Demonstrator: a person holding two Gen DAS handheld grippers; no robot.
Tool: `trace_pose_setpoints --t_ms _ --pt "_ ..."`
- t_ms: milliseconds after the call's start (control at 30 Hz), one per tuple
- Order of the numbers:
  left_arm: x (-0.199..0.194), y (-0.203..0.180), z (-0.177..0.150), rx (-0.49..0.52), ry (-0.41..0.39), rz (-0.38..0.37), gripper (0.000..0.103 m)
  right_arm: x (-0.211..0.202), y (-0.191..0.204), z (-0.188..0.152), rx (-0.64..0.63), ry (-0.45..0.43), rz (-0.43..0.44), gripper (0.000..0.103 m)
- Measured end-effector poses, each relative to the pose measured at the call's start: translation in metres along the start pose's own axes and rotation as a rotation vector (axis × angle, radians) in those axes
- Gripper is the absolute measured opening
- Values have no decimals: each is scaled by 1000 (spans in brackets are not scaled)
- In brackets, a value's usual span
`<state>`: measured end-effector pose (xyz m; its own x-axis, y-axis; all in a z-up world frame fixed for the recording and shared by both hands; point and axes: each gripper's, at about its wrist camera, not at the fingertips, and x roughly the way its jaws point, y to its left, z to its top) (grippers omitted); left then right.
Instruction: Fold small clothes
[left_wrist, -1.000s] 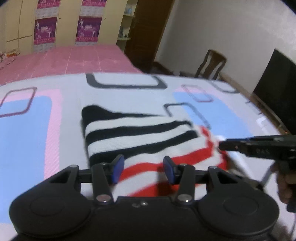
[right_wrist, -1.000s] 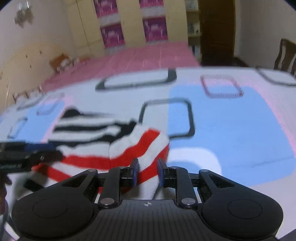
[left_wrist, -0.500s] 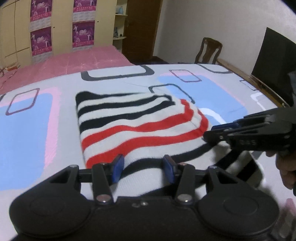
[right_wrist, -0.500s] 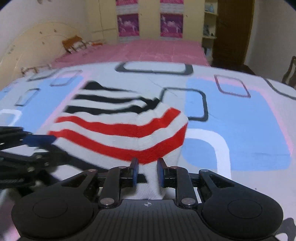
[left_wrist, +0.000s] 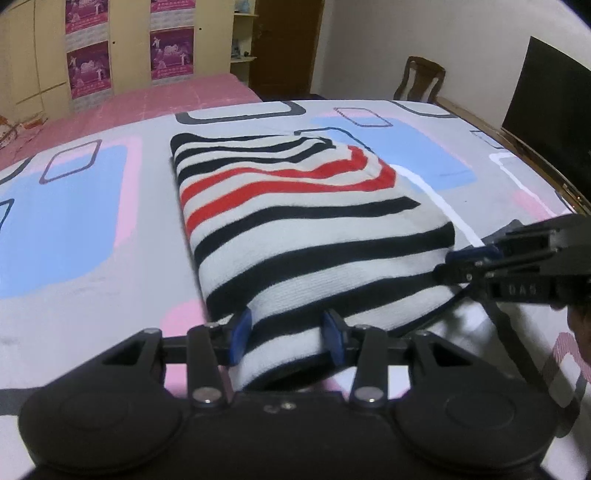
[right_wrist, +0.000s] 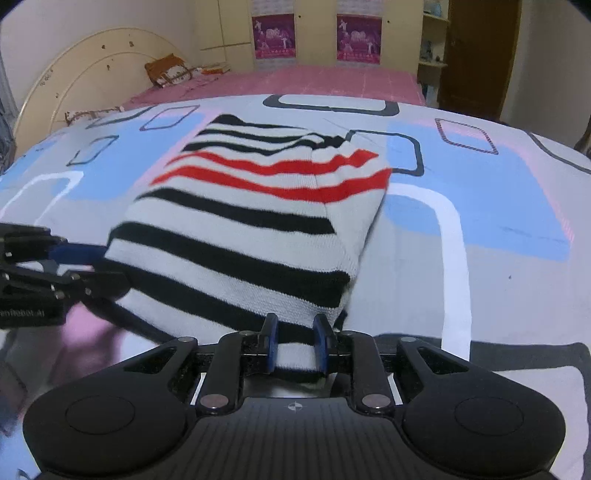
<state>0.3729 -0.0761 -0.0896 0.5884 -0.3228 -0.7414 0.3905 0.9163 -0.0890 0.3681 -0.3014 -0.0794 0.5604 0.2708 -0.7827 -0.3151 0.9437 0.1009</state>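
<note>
We are gripping the near hem of the striped sweater (left_wrist: 303, 229) with both tongs, left tongs (left_wrist: 286, 338) and right tongs (right_wrist: 294, 341) each pinching a corner so the edge stays even for folding. The sweater is lying centre frame on the patterned bedsheet (left_wrist: 74, 206); the left pads seem only partly closed.

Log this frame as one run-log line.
step: fold in progress | left hand-held gripper: shut on striped garment near edge | right hand-held gripper: shut on same edge | surface: patterned bedsheet
</note>
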Motion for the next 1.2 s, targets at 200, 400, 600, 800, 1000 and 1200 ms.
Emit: trace_pose_setpoints --t_ms 200,400,600,800,1000,1200 --pt "-1 -2 -2 2 2 16 42 -2 -1 -2 6 -4 -4 21" --pt "-24 -7 14 1 -70 88 79 -35 -2 15 30 -107 -3 22" --pt "-13 -7 36 9 -88 101 78 -24 0 38 27 -154 -7 22" --pt "18 -5 37 -17 -9 109 76 11 3 34 -13 -83 4 21" --pt "23 -3 29 -27 6 117 79 19 7 30 -33 -77 -17 21" --pt "15 -1 33 -28 6 132 90 7 -2 34 -6 -89 14 22"
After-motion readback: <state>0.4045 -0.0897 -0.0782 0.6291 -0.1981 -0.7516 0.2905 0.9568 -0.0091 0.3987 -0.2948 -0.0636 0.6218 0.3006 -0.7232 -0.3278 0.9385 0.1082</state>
